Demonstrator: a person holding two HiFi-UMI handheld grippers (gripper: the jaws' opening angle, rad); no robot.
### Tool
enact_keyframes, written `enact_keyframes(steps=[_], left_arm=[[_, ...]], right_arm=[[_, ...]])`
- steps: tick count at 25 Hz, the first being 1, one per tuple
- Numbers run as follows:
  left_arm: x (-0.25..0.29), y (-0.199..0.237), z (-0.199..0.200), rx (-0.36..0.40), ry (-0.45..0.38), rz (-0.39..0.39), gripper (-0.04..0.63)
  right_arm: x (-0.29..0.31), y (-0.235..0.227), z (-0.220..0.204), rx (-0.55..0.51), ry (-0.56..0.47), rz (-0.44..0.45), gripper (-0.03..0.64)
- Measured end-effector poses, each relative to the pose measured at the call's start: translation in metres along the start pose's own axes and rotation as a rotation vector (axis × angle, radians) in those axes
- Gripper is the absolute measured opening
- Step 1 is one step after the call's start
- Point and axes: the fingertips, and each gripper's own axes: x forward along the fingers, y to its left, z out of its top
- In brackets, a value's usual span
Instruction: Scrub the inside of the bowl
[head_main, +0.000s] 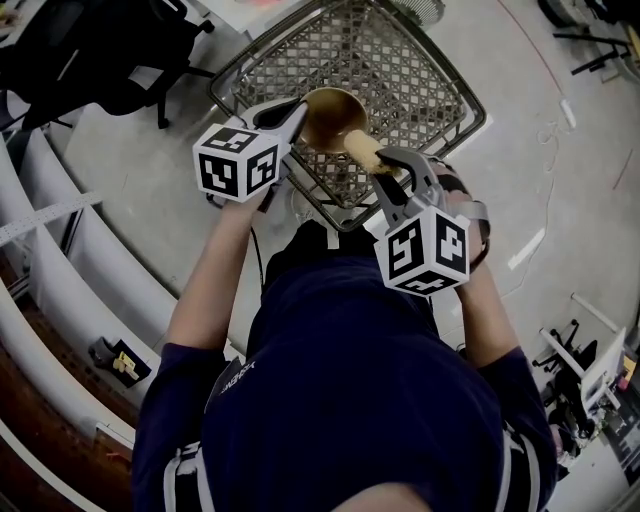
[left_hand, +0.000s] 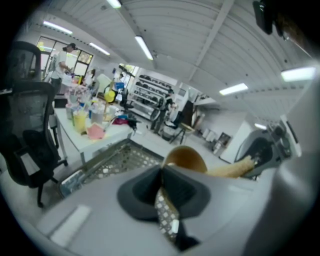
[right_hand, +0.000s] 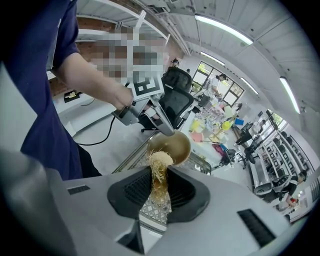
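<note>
My left gripper (head_main: 293, 120) is clenched on the rim of the small brass-coloured metal bowl (head_main: 330, 115), held above the far grey wire-mesh basket (head_main: 405, 55). My right gripper (head_main: 388, 170) grasps a pale fibrous scrubber (head_main: 360, 147), tip inside the bowl. Scrubbing seems barely started; most of it remains.

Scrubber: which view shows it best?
The right gripper view: the scrubber is central and sharp, clamped between the jaws, its frayed tip at the bowl. Head view shows a small tan stub; left gripper view, a blurred strip.
</note>
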Motion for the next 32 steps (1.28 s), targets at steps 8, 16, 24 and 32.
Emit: enact_keyframes(steps=[8,16,24,32], left_arm=[[-0.003,0.005,0.0,-0.015,-0.009,0.016,0.015],[-0.001,0.013,0.001,-0.047,-0.017,0.019,0.014],[0.006,-0.005,0.005,-0.082,-0.035,-0.04,0.012],[0.012,-0.027,0.003,-0.066,-0.023,-0.092,0.012]], right_arm=[[0.006,0.01,0.002,-0.012,0.013,0.052,0.071],[0.0,0.015,0.011,0.005,-0.04,0.09,0.071],[0.014,0.018,0.028,0.03,-0.096,0.093,0.071],[0.013,-0.008,0.034,0.054,-0.112,0.032,0.071]])
